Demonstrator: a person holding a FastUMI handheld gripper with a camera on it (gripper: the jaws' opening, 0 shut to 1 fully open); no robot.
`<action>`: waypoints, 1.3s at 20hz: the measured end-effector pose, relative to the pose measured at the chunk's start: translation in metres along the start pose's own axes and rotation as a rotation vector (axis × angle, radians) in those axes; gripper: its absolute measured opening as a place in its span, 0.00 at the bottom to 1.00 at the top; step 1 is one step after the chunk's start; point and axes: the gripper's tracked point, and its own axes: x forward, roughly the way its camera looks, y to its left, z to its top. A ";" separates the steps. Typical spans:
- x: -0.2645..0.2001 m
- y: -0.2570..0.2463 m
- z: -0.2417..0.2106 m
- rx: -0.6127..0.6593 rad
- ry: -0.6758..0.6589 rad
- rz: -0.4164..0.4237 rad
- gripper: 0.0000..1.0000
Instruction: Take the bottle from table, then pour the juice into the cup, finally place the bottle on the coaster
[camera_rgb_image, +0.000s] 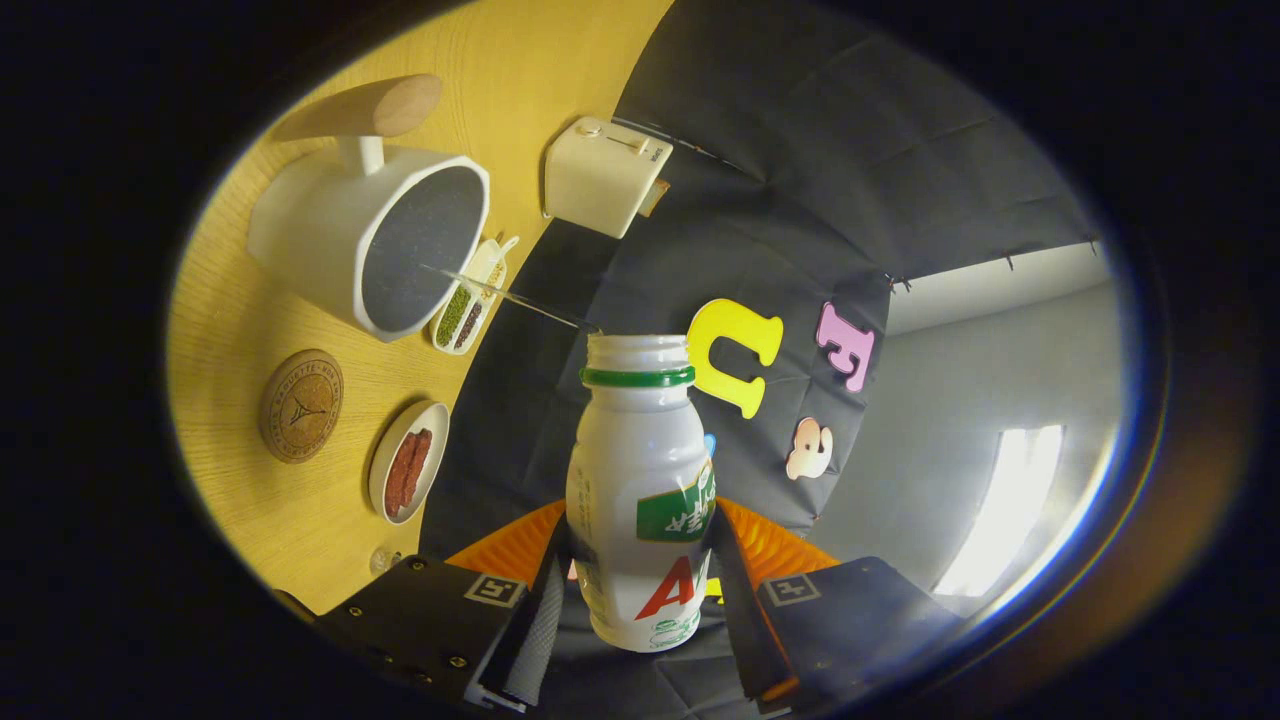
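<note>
**Bottle clamped and tilted over the table**

Gripper view: the gripper (637, 590) is closed on the white bottle (640, 480), both fingers pressing its lower body from either side; the bottle's open mouth with its green neck ring points away from the fingers, toward the booth wall; the whole scene sits rotated, so the wooden table (270, 510) stands on edge beside the bottle; on it, the cork coaster (301, 405) lies near a small dish of red strips (408, 461); beyond them rests a white cup (375, 235) with a wooden handle, its mouth facing the bottle; a tray of green and dark bits (468, 298) lies just beside the cup; a white toaster (603, 176) sits farther off at the table's edge.
</note>
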 end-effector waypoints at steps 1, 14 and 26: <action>0.001 0.000 0.002 -0.018 -0.006 -0.004 0.71; 0.000 -0.005 0.030 -0.234 -0.105 -0.052 0.71; -0.002 0.008 0.047 -0.374 -0.163 -0.073 0.71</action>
